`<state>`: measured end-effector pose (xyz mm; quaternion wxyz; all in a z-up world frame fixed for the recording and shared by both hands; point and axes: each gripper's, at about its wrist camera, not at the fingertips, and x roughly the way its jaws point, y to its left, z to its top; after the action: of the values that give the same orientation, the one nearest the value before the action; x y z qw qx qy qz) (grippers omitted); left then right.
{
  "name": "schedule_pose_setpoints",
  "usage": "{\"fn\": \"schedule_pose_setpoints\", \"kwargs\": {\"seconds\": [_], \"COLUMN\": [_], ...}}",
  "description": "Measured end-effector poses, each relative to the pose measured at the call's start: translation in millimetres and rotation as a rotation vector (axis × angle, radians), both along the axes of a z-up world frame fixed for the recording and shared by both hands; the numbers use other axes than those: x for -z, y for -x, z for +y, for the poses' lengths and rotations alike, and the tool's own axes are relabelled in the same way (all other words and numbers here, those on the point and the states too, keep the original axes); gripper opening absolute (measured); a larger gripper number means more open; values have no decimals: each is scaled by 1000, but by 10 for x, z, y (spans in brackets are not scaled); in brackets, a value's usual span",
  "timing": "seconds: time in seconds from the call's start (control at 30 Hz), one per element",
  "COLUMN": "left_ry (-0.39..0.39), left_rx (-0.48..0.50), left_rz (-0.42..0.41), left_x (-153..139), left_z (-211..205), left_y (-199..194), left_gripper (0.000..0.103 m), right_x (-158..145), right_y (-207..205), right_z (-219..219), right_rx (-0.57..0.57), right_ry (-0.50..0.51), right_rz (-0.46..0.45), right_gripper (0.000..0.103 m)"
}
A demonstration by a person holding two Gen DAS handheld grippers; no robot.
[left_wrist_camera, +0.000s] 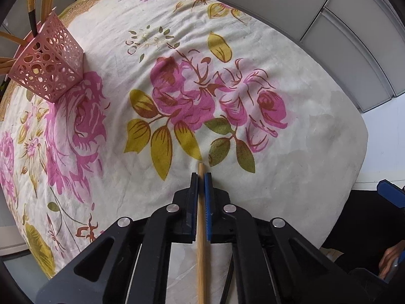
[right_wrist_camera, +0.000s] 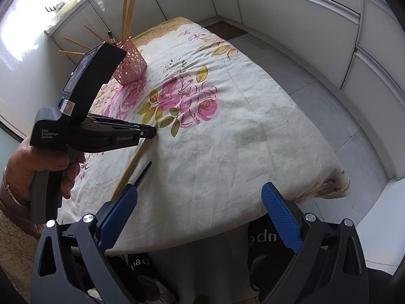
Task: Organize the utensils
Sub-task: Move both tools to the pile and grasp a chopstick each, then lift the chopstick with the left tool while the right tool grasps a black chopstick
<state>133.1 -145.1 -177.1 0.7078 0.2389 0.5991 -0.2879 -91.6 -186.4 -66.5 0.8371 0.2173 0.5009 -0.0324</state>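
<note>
Left wrist view: the left tool (left_wrist_camera: 201, 177) pinches a wooden chopstick (left_wrist_camera: 201, 228) lengthwise, above the floral table (left_wrist_camera: 291, 152); the right tool (right_wrist_camera: 200, 197) is spread, idle. The long overhang could swing and knock over the pink holder (left_wrist_camera: 48, 68).

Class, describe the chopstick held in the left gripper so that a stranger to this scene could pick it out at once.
Start at the table under the cream cloth with pink roses. At its near edge, the black left gripper is shut on a plain light wooden chopstick. Unlike the chopsticks standing in the pink perforated holder at the far corner, this one is alone, clamped between the fingers.
</note>
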Motion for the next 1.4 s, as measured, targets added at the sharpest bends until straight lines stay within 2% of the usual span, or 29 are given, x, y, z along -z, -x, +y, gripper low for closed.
{"fn": "schedule_pose_setpoints", "kwargs": {"seconds": [0.1, 0.27, 0.33, 0.37, 0.43, 0.5, 0.53, 0.63, 0.8, 0.87, 0.97, 1.07, 1.1, 1.2, 1.33, 1.4], "left_ry": [9, 68, 98, 111, 133, 155, 162, 173, 210, 221, 233, 251, 255, 271, 301, 326], "left_rx": [-20, -99, -138, -154, -180, -201, -209, -229, -259, -270, -292, -307, -309, -321, -332, -331], "left_rz": [-22, -76, -106, -122, -150, -168, -173, -188, -197, -201, -217, -228, -230, -235, -248, -263], "left_x": [-82, -506, -680, -766, -927, -1019, -1054, -1094, -1190, -1215, -1269, -1327, -1338, -1360, -1400, -1440], "left_z": [94, 513, 705, 797, 941, 1060, 1067, 1165, 1319, 1379, 1472, 1543, 1561, 1594, 1620, 1606], "left_y": [-8, 0, -24, -29, -29, -31, -19, -32, -50, -61, -76, -71, -67, -55, -60, -43], "left_gripper": [4, 4, 4, 4, 4, 4, 4, 4, 4, 4, 4, 4, 4, 4, 4, 4], "right_x": [54, 140, 194, 241, 371, 473, 442, 514, 536, 530, 515, 485, 486, 501, 531, 503], "right_y": [-100, -356, -487, -560, -697, -795, -814, -937, -1113, -1130, -1099, -1062, -1070, -1153, -1353, -1391], "right_z": [61, 258, 355, 397, 474, 538, 564, 634, 868, 1008, 1240, 1392, 1426, 1358, 1029, 899], "right_rx": [-7, -23, -22, -18, 0, 26, 41, 62, 58, 54, 44, 7, -9, -31, -24, -20], "right_ry": [-31, -39, -40, -54, -82, -120, -110, -156, -64, 22, 178, 214, 223, 176, 31, 13], "right_rz": [43, 124, 172, 206, 295, 367, 364, 452, 523, 516, 444, 351, 333, 279, 251, 219], "right_gripper": [96, 94, 80, 76, 56, 51, 50, 48, 57, 57, 48, 16, 11, 7, 4, 4]}}
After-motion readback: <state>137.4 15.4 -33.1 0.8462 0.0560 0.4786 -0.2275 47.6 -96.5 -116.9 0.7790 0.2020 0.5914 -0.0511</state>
